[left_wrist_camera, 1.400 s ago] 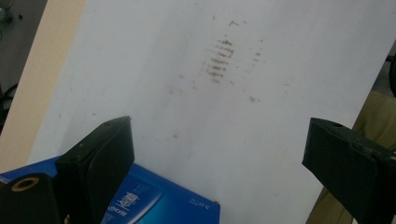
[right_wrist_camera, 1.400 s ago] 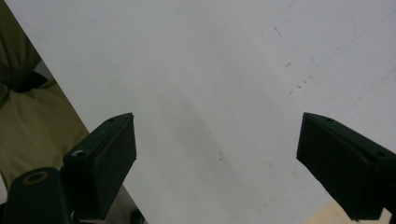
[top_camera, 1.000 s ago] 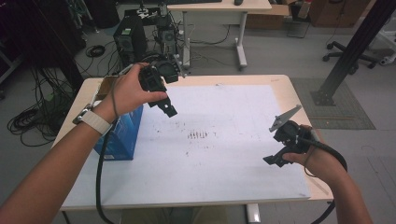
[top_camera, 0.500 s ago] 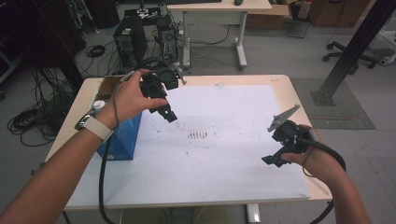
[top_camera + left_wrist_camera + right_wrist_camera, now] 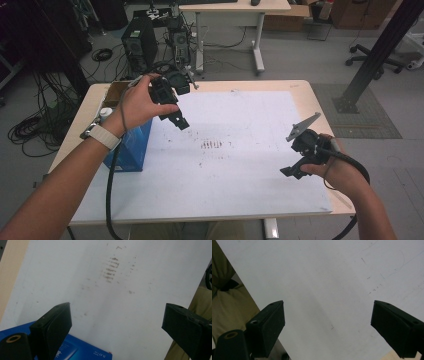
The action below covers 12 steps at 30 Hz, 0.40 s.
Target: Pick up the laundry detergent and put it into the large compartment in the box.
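My left gripper (image 5: 179,120) hangs open above the far left part of the white sheet (image 5: 240,165), held in a hand with a white watch strap. In the left gripper view its jaws stand wide apart with nothing between them, my left gripper (image 5: 117,327) looking down on faint brown marks (image 5: 111,268) and the corner of a blue box (image 5: 82,353). At the table's right edge my right gripper (image 5: 292,171) rests low over the sheet. In the right gripper view, my right gripper (image 5: 328,325) is open over bare white sheet (image 5: 332,277).
The blue box (image 5: 127,147) stands at the left edge of the sheet, with a white-capped object (image 5: 105,112) and a brown carton (image 5: 117,90) behind it. Brown marks (image 5: 212,145) lie mid-sheet. The wooden table edge (image 5: 305,95) borders the sheet. The person's trousers (image 5: 227,302) lie below the near edge.
The left gripper has tipped slightly, its jaws a little lower than a second ago. The right gripper has stayed almost still.
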Available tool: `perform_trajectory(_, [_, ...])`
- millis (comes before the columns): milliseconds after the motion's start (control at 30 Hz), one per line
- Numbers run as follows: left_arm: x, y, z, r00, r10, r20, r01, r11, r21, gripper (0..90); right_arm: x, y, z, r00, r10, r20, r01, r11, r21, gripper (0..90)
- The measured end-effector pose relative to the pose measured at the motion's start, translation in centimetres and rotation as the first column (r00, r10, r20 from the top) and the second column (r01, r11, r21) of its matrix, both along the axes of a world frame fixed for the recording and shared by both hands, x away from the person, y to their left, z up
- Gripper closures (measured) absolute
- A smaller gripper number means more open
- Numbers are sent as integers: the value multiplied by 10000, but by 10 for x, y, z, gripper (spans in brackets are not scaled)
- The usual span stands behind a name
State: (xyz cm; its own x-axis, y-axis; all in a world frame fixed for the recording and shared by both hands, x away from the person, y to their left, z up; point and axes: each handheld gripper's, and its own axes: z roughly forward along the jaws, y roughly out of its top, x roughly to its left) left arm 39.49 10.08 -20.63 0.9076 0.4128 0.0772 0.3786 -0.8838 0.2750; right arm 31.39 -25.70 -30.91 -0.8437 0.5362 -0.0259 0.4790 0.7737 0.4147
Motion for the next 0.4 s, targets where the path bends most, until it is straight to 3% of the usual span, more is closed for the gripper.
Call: perform_trajectory(400, [1, 1, 1, 10000, 89, -35, -89, 10000, 12, 92, -1, -2, -2, 10000, -38, 10, 38, 10000, 49, 119])
